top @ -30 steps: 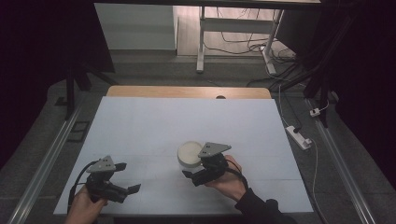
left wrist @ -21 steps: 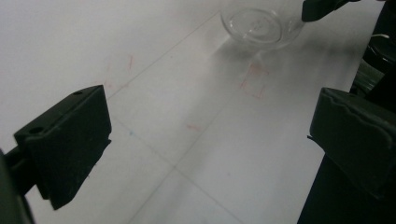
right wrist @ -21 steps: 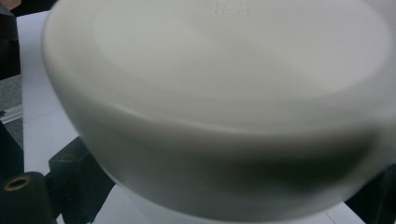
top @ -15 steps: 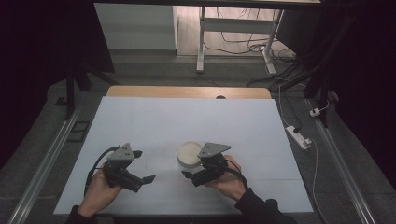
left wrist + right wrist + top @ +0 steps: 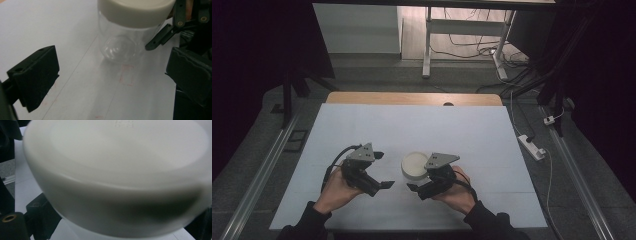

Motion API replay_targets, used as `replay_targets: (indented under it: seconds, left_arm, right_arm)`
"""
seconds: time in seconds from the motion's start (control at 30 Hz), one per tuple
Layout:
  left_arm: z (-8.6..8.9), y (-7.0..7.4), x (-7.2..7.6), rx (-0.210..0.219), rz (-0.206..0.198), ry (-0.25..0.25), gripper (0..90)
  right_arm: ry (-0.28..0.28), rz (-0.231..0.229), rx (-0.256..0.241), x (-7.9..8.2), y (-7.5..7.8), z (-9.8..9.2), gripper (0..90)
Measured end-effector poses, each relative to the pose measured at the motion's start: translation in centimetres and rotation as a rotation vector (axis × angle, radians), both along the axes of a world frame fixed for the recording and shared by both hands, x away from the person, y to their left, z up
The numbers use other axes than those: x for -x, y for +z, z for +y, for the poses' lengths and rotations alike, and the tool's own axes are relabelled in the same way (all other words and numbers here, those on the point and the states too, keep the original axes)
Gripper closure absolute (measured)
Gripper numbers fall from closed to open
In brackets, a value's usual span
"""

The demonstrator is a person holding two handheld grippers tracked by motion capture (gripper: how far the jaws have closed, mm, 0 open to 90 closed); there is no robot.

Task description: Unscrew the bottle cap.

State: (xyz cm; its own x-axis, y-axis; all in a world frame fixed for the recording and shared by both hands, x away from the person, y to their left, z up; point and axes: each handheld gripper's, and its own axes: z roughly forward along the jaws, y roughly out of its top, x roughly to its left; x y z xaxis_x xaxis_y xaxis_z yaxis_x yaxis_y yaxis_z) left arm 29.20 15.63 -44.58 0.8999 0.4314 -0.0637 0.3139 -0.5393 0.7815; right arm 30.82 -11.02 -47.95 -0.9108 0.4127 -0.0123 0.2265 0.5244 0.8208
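Right gripper sits at the jar's near right side, jaws around the clear body below the lid, likely to steady it; whether they actually pinch it I cannot tell, since the right gripper view is too close and blurred. Clear plastic jar stands upright on the white table sheet, near its front edge, cream screw lid on top and seemingly still closed. Left gripper hovers just left of the jar, released, jaws spread wide and aimed at it, apart from it. Probably lining up to take the lid while the other side braces the body. Jar looks empty.
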Motion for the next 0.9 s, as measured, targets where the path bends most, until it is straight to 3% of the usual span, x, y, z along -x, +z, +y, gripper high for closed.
replay_targets:
  seconds: [0.23, 0.27, 0.43, 0.6, 0.7, 0.8, 0.87, 0.9]
  left_arm:
    - [-1.5, 0.6, -1.1, 0.021, -0.01, -0.096, 0.0]
    - [-2.1, 0.7, -1.3, 0.023, -0.014, -0.133, 0.0]
    - [-3.2, 0.9, -1.7, 0.026, -0.02, -0.199, 0.0]
    - [-4.3, 0.8, -2.1, 0.049, -0.01, -0.298, 1.0]
    - [-4.5, 0.8, -2.1, 0.068, -0.012, -0.345, 6.8]
    - [-4.7, 0.8, -2.0, 0.075, -0.025, -0.342, 7.4]
    - [-4.9, 0.8, -1.8, 0.057, -0.039, -0.274, 7.8]
    - [-4.9, 0.8, -1.8, 0.057, -0.039, -0.274, 7.9]
  right_arm:
    - [0.044, 0.001, -0.013, 0.2, -0.2, 0.3, 6.6]
    - [0.051, 0.004, -0.016, 0.2, -0.2, 0.4, 6.6]
    - [0.097, 0.008, -0.029, 0.5, -0.3, 0.7, 6.6]
    - [0.141, 0.007, -0.039, 0.8, -0.2, 0.9, 6.6]
    - [0.178, 0.006, -0.047, 1.1, -0.1, 1.0, 6.5]
    - [0.176, 0.005, -0.042, 1.2, 0.0, 1.0, 6.6]
    - [0.149, 0.007, -0.035, 1.0, -0.1, 1.0, 6.6]
    - [0.13, 0.003, -0.029, 1.0, -0.1, 1.0, 6.6]
